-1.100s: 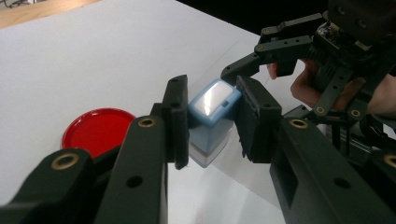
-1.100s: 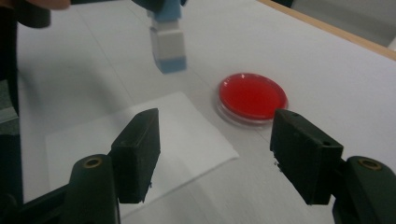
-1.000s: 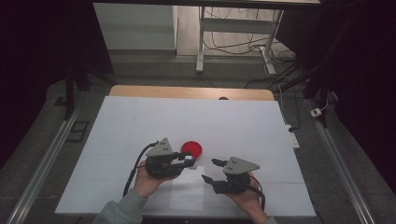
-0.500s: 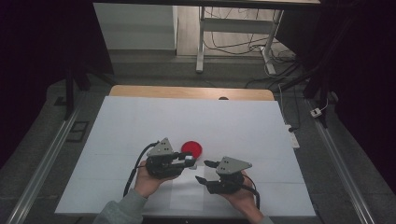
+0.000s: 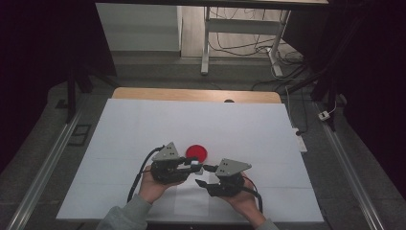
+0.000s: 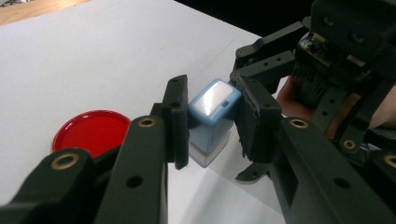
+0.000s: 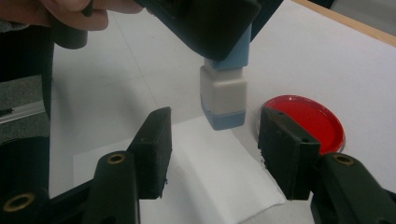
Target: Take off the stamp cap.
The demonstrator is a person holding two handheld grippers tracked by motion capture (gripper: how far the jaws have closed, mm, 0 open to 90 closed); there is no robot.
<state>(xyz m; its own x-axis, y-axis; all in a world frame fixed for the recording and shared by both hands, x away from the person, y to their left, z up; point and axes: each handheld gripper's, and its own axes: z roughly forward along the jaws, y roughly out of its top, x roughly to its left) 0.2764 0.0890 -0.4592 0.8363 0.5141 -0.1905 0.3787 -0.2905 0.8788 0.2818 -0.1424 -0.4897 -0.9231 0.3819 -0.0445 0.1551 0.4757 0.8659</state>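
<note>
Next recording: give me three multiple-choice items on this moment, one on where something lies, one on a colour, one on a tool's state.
1. Where does the round dish lie?
A. on the white table sheet, beyond the two tools
B. on the floor
C. between the right tool's jaws

2. What colour is the dish?
A. green
B. red
C. yellow

3. What is the left tool doing?
A. hanging open over nothing
B. lying unheld on the table
C. clamped on the blue-and-white stamp

Answers: 1 A, the high view shows it on the sheet just past the tools. 2 B, it is red in all views. 3 C, both pads press the stamp's sides; the right tool, jaws just closing, stands apart from it.
</note>
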